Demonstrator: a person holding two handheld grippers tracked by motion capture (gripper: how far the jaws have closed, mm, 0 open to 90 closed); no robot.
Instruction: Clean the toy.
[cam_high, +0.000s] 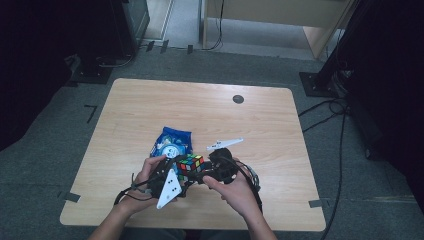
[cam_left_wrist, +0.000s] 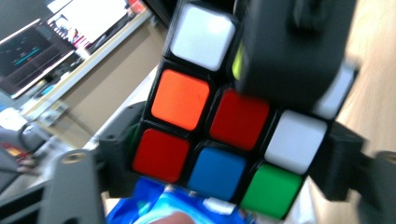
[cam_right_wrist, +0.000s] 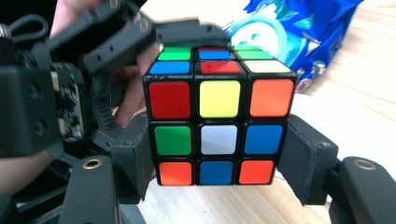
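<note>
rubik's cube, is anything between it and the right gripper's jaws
Nothing visible does. In the right gripper view the rubik's cube sits directly between the right gripper pads, which press its lower sides. The left gripper grips the top layer.

A lab: camera-stand bases (cam_high: 92, 75) and cables (cam_high: 327, 107) ring the wooden table (cam_high: 150, 107).
</note>
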